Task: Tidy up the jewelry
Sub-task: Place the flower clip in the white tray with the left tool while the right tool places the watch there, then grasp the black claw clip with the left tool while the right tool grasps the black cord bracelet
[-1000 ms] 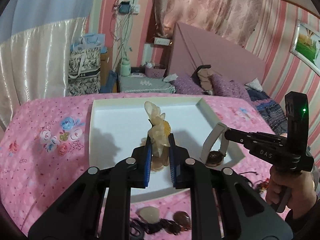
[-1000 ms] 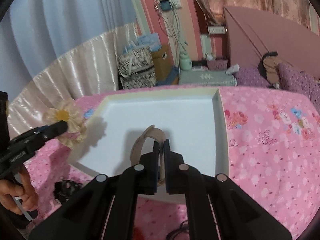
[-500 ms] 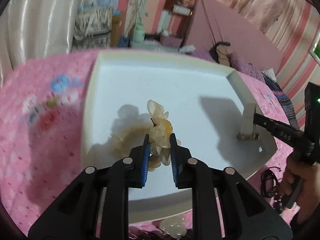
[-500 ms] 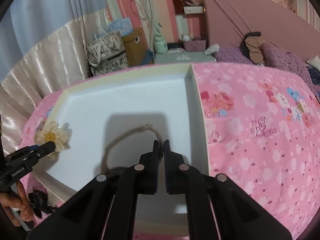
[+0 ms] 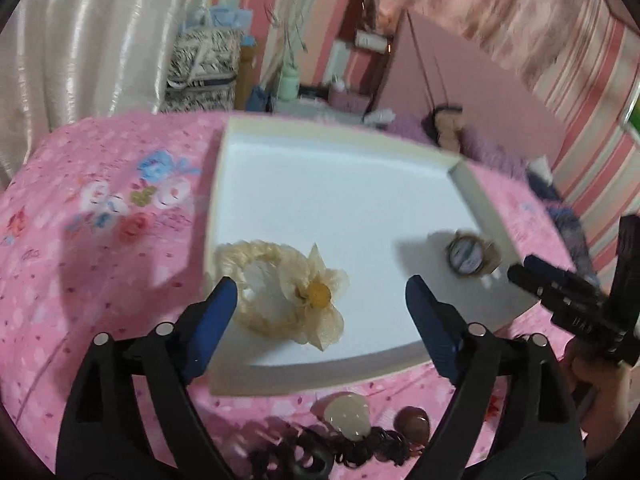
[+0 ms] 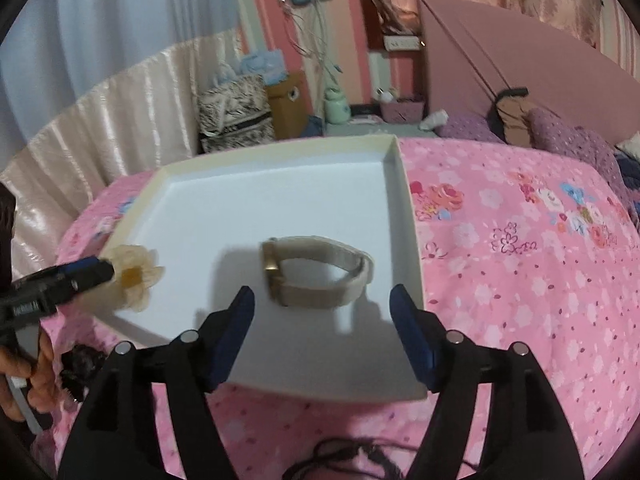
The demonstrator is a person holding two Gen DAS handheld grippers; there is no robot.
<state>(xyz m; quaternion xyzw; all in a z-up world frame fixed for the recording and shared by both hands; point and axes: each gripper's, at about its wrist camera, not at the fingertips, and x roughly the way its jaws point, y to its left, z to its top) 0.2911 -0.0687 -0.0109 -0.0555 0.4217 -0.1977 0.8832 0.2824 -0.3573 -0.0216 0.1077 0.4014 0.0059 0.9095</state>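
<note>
White tray [image 6: 404,184] on bed holds flower scrunchie [image 5: 304,300] near-left corner, watch [image 6: 316,272] near-right edge; left tool [image 5: 320,312] and right tool [image 6: 322,328] just opened wide, gripping nothing.

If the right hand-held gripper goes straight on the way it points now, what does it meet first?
Probably the watch: it lies in the white tray, just ahead of the open right hand-held gripper, roughly centred between the fingertips. Depth is unclear; it might touch the tray floor beside it.
</note>
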